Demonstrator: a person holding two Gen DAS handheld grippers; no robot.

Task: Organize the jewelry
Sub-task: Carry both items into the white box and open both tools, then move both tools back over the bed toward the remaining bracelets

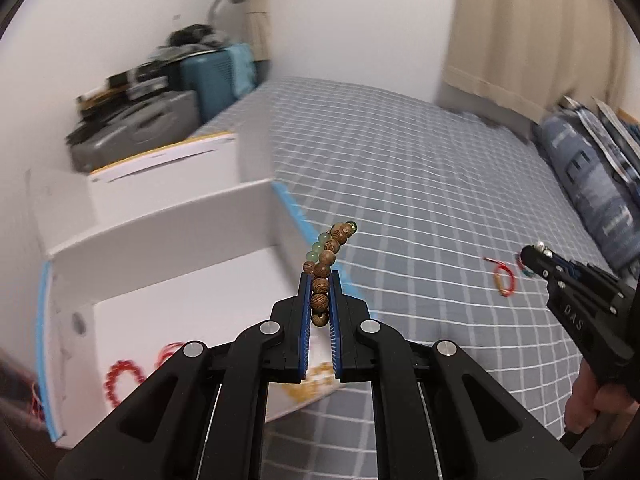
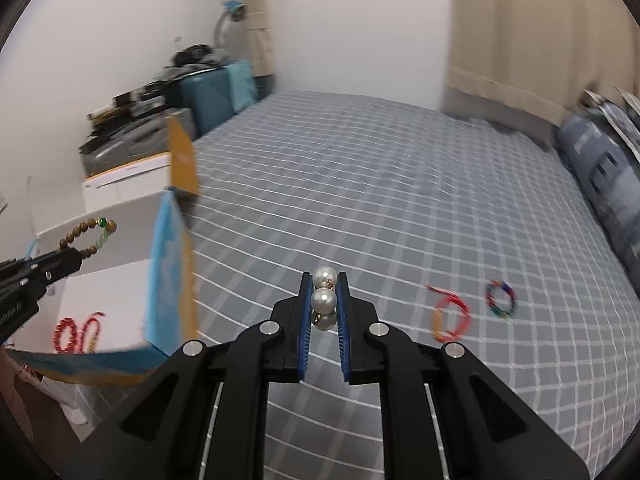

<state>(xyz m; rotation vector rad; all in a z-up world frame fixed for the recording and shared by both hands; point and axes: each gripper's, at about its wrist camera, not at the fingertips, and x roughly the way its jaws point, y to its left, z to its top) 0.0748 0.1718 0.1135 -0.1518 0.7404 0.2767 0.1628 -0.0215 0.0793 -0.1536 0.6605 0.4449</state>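
In the left wrist view, above a white box (image 1: 168, 248) on the checked bed (image 1: 420, 200): left hand-held gripper (image 1: 320, 300) clamped on a wooden-bead bracelet (image 1: 326, 268) with green beads; red bead loops (image 1: 120, 380) inside the box; "DAS" legible on the right hand-held gripper (image 1: 534, 256). In the right wrist view, over the bed: right hand-held gripper pinching a pearl piece (image 2: 324, 296); red bracelet (image 2: 450, 314) and multicoloured bracelet (image 2: 500, 299) lying nearby.
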